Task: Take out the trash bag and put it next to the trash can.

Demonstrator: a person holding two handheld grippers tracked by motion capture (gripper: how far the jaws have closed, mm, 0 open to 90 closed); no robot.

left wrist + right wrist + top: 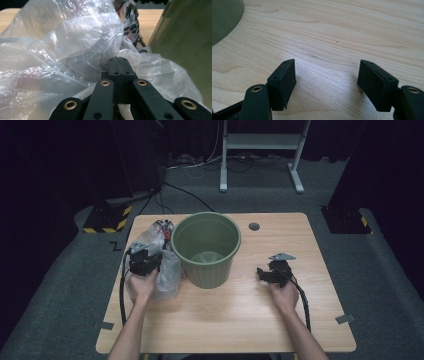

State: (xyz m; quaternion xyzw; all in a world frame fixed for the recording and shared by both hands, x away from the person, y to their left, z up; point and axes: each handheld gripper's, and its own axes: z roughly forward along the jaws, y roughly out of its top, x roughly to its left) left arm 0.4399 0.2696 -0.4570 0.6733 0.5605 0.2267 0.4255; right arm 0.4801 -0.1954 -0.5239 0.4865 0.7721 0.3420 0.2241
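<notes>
Left gripper (pixel 117 62) jaws pressed together, apparently pinching clear plastic bag (pixel 165 265), left of centre, touching green bucket (pixel 206 249). Right gripper (pixel 327 82) spread, idle over table (pixel 240 310). Advice: lift bag slowly, find rim, avoid tearing film.

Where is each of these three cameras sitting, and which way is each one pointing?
High view: above the person's side of the table, looking forward and down; both forearms, the left gripper and the right gripper show.
Left gripper view: rides the left gripper, looking along its shut fingers into the clear plastic bag.
Right gripper view: rides the right gripper, looking along its open fingers across bare tabletop.
Shared: the green bucket appears in all three.
</notes>
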